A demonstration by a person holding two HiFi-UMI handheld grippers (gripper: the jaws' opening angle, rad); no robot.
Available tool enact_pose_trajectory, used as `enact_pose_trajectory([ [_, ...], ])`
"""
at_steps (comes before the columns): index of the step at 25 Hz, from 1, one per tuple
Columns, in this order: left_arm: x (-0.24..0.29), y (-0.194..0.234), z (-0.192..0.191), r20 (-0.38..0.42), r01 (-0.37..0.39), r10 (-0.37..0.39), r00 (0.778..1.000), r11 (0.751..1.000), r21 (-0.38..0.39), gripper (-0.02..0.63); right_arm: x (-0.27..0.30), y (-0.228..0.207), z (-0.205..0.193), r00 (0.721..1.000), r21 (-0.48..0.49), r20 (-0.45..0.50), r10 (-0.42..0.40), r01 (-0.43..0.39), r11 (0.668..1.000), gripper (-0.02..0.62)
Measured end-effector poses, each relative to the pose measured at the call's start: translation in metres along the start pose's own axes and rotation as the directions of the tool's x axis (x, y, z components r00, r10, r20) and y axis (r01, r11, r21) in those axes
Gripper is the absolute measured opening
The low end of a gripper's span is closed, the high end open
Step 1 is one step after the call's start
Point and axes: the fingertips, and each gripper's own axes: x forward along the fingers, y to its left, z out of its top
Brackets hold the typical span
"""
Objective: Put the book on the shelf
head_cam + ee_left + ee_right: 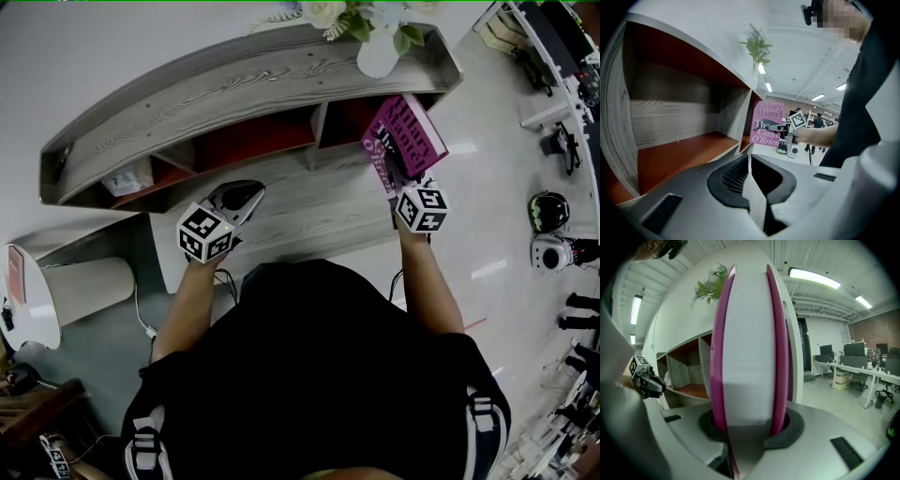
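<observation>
Now: right gripper [392, 172] pinches book [410, 131]; left gripper [247, 193] pressed together; grey-wood shelf [234, 84], white floor [497, 197].

Light is even and cool, coming from long ceiling lamps [813, 278] that blow out to white in the right gripper view. The head view is rather dim. There the pale floor [490, 269] carries soft streaks of reflected lamp light, and the compartments of the shelf [253, 89] lie in shadow. All three views bend strongly towards the edges, and both gripper views darken to black at the corners. The book [745, 357], right at the lens, is soft, as is the body of the left hand-held gripper [749, 161].
</observation>
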Motion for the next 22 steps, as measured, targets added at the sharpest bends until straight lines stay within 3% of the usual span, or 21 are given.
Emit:
enact_pose_trajectory([
  [22,-0.004,0.014,-0.008,-0.006,-0.01,0.009,1.0,1.0,-0.027,0.021,0.02,-0.001,0.0,0.999,-0.016,0.021,-0.04,0.041,0.999,0.15],
])
